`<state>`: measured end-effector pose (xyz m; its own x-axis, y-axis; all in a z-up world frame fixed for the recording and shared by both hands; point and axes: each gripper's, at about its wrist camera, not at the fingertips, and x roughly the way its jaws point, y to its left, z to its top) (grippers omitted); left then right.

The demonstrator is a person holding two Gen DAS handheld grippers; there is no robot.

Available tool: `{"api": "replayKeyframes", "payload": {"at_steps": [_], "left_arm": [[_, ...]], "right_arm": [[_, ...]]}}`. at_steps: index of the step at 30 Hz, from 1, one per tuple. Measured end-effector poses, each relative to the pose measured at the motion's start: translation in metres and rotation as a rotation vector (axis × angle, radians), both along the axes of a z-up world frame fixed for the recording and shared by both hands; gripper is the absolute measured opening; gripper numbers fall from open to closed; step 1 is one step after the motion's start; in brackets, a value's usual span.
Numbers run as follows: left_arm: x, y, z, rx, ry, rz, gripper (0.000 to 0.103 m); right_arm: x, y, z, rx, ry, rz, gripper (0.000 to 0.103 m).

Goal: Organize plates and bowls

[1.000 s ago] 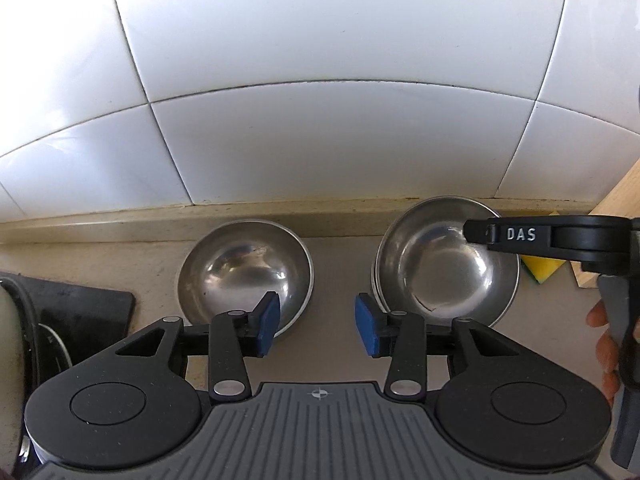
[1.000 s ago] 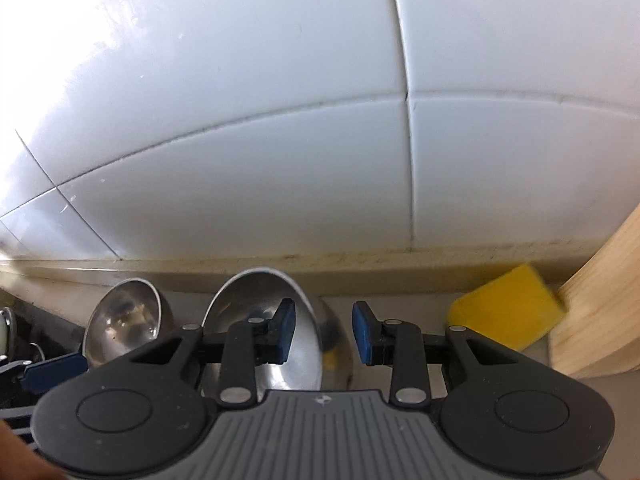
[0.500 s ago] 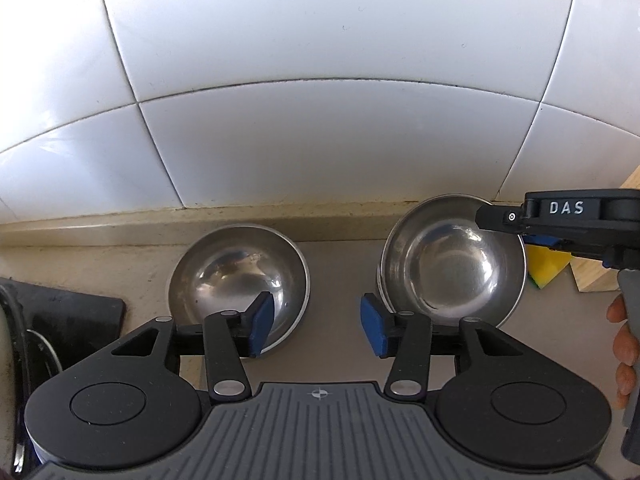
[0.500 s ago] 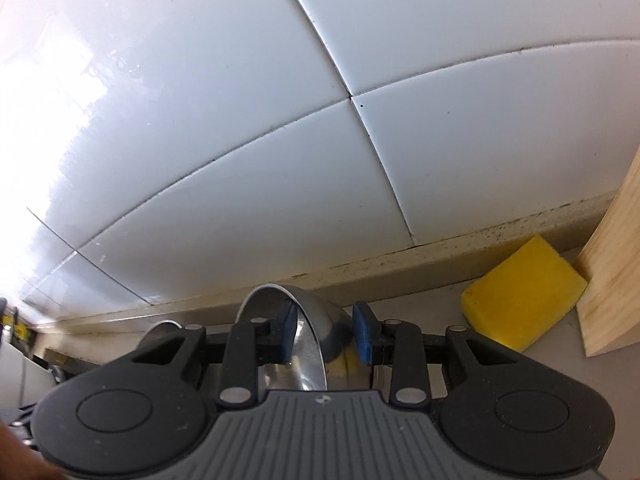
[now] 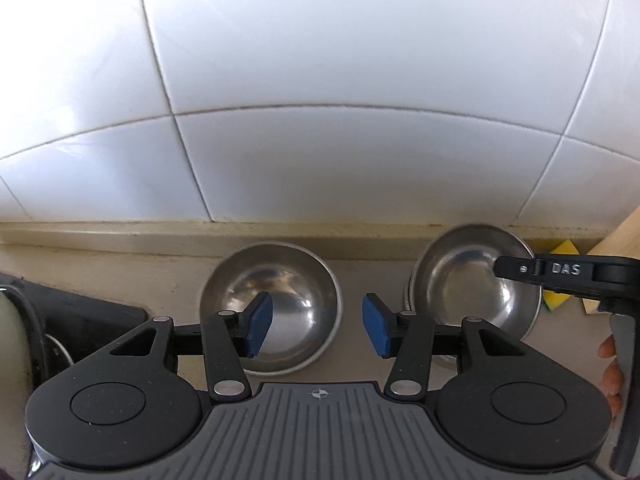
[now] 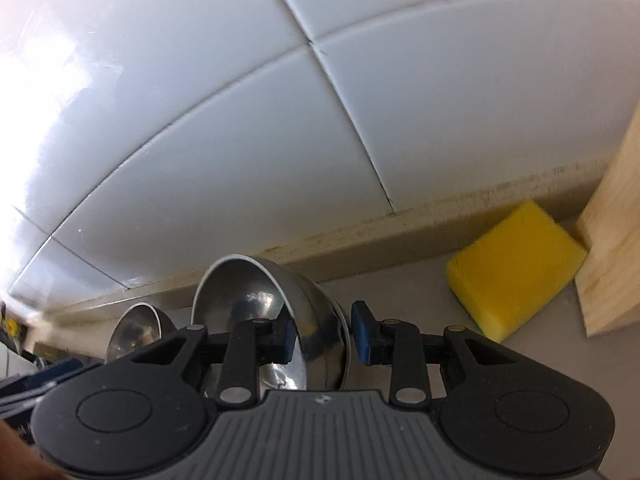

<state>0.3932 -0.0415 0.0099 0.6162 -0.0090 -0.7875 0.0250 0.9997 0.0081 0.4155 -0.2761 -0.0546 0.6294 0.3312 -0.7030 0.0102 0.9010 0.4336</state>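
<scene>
- Left gripper [image 5: 317, 325]: jaws partly open and just been opening; nothing held, blue pads above the near rim of the left bowl [image 5: 276, 300].
- Right gripper [image 6: 324, 334]: jaws closed on the rim of the right bowl [image 6: 256, 304], which is tilted up.
- Both bowls are found on the counter [image 5: 120, 276] near the tiled wall [image 5: 320, 120]; sponge [image 6: 516, 268] at far right.

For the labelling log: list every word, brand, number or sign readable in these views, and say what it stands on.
"DAS": raised letters on the black finger arm of the right gripper, seen in the left wrist view.
A small crosshair mark, no letters, sits on the grey ribbed body of the left gripper.
Nothing else readable; the bowls and tiles carry no text.
</scene>
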Motion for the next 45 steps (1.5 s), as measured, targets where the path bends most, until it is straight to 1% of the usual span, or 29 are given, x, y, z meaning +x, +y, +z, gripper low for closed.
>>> {"api": "replayKeyframes", "payload": {"at_steps": [4, 8, 9, 10, 11, 13, 15, 17, 20, 21, 23, 25, 27, 28, 30, 31, 34, 36, 37, 39, 40, 42, 44, 45], "left_arm": [[0.000, 0.012, 0.005, 0.006, -0.015, 0.033, 0.053], [-0.002, 0.025, 0.004, 0.021, -0.011, 0.066, 0.057], [-0.002, 0.029, 0.002, 0.023, -0.006, 0.079, 0.057], [-0.002, 0.033, 0.000, 0.022, 0.000, 0.091, 0.057], [-0.001, 0.037, -0.002, 0.020, 0.006, 0.100, 0.057], [-0.001, 0.044, -0.005, 0.016, 0.015, 0.122, 0.057], [-0.001, 0.050, -0.008, 0.007, 0.025, 0.131, 0.057], [-0.005, 0.052, -0.007, 0.001, 0.028, 0.130, 0.058], [-0.009, 0.058, -0.008, -0.003, 0.025, 0.116, 0.061], [-0.008, 0.059, -0.009, -0.007, 0.027, 0.114, 0.061], [-0.005, 0.061, -0.011, -0.016, 0.028, 0.115, 0.061], [-0.003, 0.062, -0.012, -0.022, 0.031, 0.113, 0.061], [-0.001, 0.061, -0.015, -0.022, 0.038, 0.111, 0.061], [0.000, 0.061, -0.016, -0.022, 0.040, 0.108, 0.061], [0.001, 0.061, -0.018, -0.024, 0.039, 0.105, 0.061], [0.002, 0.062, -0.019, -0.026, 0.039, 0.105, 0.062], [0.006, 0.065, -0.025, -0.029, 0.048, 0.117, 0.062], [0.010, 0.067, -0.029, -0.035, 0.058, 0.123, 0.062], [0.011, 0.067, -0.031, -0.037, 0.063, 0.126, 0.062], [0.012, 0.067, -0.034, -0.037, 0.068, 0.128, 0.062], [0.013, 0.067, -0.036, -0.035, 0.072, 0.133, 0.062], [0.015, 0.069, -0.039, -0.037, 0.081, 0.142, 0.062], [0.016, 0.071, -0.041, -0.045, 0.089, 0.152, 0.062], [0.017, 0.072, -0.042, -0.049, 0.092, 0.156, 0.062]], "right_arm": [[-0.006, 0.002, 0.017, -0.018, -0.046, 0.003, 0.005], [-0.021, 0.019, 0.037, -0.098, -0.123, 0.019, 0.005], [-0.025, 0.024, 0.041, -0.099, -0.132, 0.036, 0.009], [-0.029, 0.033, 0.045, -0.113, -0.139, 0.048, 0.015], [-0.032, 0.043, 0.048, -0.137, -0.154, 0.060, 0.017], [-0.037, 0.066, 0.057, -0.177, -0.209, 0.108, 0.016], [-0.041, 0.079, 0.065, -0.203, -0.232, 0.136, 0.016], [-0.036, 0.091, 0.064, -0.280, -0.225, 0.134, 0.016], [-0.029, 0.092, 0.053, -0.360, -0.222, 0.099, 0.016], [-0.026, 0.090, 0.050, -0.373, -0.220, 0.085, 0.016], [-0.021, 0.082, 0.043, -0.352, -0.196, 0.061, 0.016], [-0.013, 0.077, 0.033, -0.321, -0.143, 0.051, 0.016], [-0.010, 0.074, 0.021, -0.284, -0.087, 0.068, 0.016], [-0.010, 0.074, 0.016, -0.291, -0.077, 0.062, 0.016], [-0.007, 0.076, 0.009, -0.317, -0.080, 0.052, 0.016], [-0.007, 0.075, 0.013, -0.320, -0.090, 0.037, 0.016], [-0.016, 0.078, 0.040, -0.353, -0.193, 0.033, 0.016], [-0.026, 0.091, 0.060, -0.387, -0.275, 0.076, 0.016], [-0.028, 0.097, 0.066, -0.386, -0.289, 0.095, 0.016], [-0.030, 0.108, 0.070, -0.376, -0.284, 0.112, 0.016], [-0.032, 0.114, 0.071, -0.355, -0.286, 0.129, 0.016], [-0.033, 0.136, 0.066, -0.304, -0.259, 0.233, 0.016], [-0.025, 0.159, 0.051, -0.291, -0.198, 0.291, 0.016], [-0.017, 0.167, 0.043, -0.277, -0.161, 0.300, 0.016]]}}
